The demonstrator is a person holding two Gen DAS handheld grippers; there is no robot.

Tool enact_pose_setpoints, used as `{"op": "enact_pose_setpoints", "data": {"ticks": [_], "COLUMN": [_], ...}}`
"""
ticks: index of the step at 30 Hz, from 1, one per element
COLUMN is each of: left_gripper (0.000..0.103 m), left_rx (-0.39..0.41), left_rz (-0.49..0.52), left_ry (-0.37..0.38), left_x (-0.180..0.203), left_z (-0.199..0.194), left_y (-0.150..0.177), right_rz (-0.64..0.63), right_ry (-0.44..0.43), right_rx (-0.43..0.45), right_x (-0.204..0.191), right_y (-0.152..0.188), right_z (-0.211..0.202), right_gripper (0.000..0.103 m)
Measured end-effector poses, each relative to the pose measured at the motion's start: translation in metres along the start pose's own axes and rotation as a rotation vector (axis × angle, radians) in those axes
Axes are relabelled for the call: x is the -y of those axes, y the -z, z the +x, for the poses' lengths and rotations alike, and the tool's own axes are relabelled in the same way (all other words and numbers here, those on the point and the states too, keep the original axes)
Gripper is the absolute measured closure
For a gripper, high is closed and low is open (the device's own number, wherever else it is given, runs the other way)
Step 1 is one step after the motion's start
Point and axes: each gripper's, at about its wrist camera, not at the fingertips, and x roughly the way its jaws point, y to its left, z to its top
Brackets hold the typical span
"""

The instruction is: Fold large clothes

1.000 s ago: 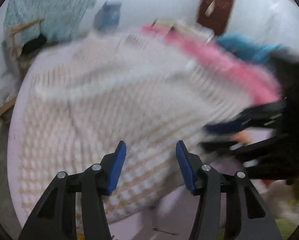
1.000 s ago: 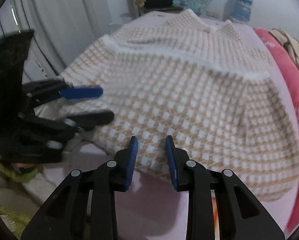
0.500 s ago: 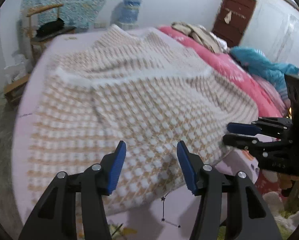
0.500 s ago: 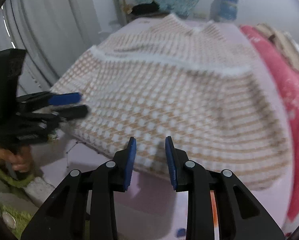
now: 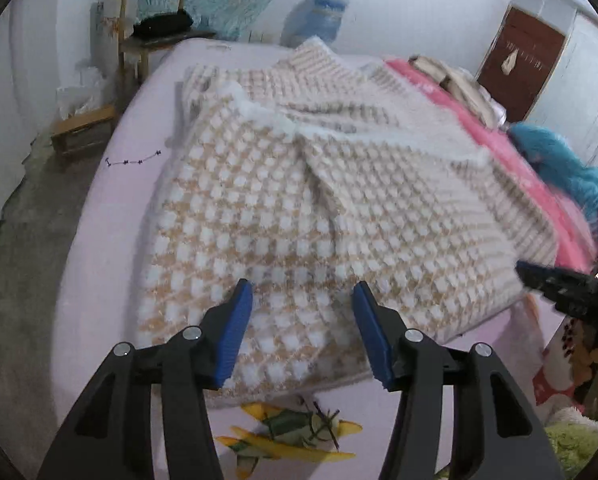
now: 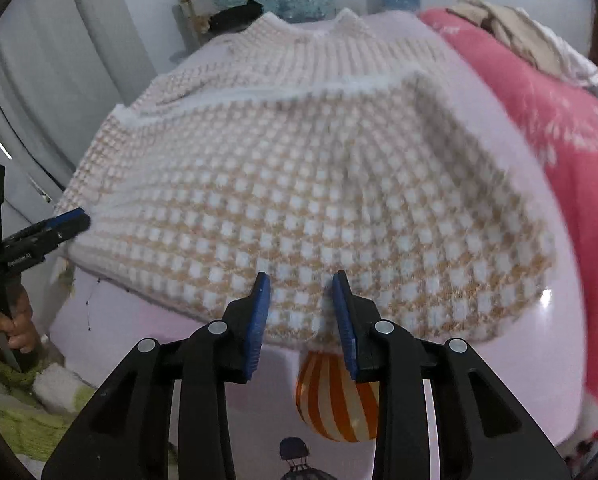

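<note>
A large beige-and-white checked knit garment [image 5: 307,208] lies spread on the lilac bed sheet [image 5: 111,216], its lower part folded up over the upper part. It also shows in the right wrist view [image 6: 299,184]. My left gripper [image 5: 302,322] is open and empty above the garment's near hem. My right gripper [image 6: 301,312] is open and empty over the near hem at the other side. The right gripper shows at the right edge of the left wrist view [image 5: 555,280]; the left one shows at the left of the right wrist view [image 6: 43,232].
A pink blanket [image 6: 559,128] with beige clothes [image 6: 511,32] lies along the bed's right side. A blue fluffy item [image 5: 559,164] sits by it. A wooden chair [image 5: 147,28] and a stool [image 5: 83,128] stand at the bed's far left. A brown door [image 5: 523,60] is behind.
Both grippers have moved closer to the garment's near hem and apart from each other. Both stayed open and the garment has not moved.
</note>
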Motion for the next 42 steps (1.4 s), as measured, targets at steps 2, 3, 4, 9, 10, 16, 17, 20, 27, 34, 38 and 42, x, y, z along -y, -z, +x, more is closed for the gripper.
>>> {"op": "enact_pose_setpoints", "data": {"ticks": [2,3,4,9,10,16,17,20,27,34,38,42], "left_gripper": [0.051,0.051,0.051,0.051,0.051,0.051,0.050,0.050,0.050,0.049,0.047,0.040], "left_rx": [-0.016,-0.007,0.019,0.011,0.022,0.050,0.057,0.016,0.019,0.067,0.060,0.035], "left_rz": [0.030,0.027,0.015,-0.060,-0.075,-0.059,-0.065,-0.087,-0.077,-0.038,0.001,0.023], "left_ry": [-0.025,-0.020,-0.015,-0.047,-0.028,-0.028,-0.029,-0.040,-0.050,-0.039,-0.062,-0.087], "left_x": [0.007,0.007,0.005,-0.021,-0.026,-0.022,-0.024,-0.033,-0.029,-0.016,0.000,0.012], "left_z": [0.001,-0.003,-0.010,-0.005,-0.003,-0.016,-0.016,-0.004,-0.007,-0.007,0.009,0.030], "left_y": [-0.005,-0.007,-0.010,-0.008,-0.006,-0.015,-0.017,-0.018,-0.026,-0.059,-0.078,-0.090], "right_rz": [-0.028,-0.031,-0.028,0.078,0.123,0.065,0.065,0.085,0.133,0.113,0.074,0.028], "right_ry": [0.025,0.034,0.046,0.127,0.092,0.119,0.119,0.110,0.091,-0.003,-0.021,0.001], "right_rx": [-0.010,-0.004,0.009,0.052,0.028,0.048,0.062,0.075,0.041,0.096,0.084,0.081], "right_x": [-0.006,-0.007,-0.006,0.024,0.035,0.019,0.018,0.028,0.040,0.028,0.007,-0.005], "right_y": [-0.004,-0.007,-0.008,-0.008,-0.005,-0.014,-0.017,-0.018,-0.028,-0.057,-0.072,-0.088], "right_z": [-0.002,-0.007,-0.012,-0.016,-0.006,-0.012,-0.014,-0.018,-0.014,-0.017,-0.002,0.013], "right_gripper": [0.074,0.074,0.074,0.071,0.071,0.049,0.049,0.048,0.048,0.038,0.033,0.025]}}
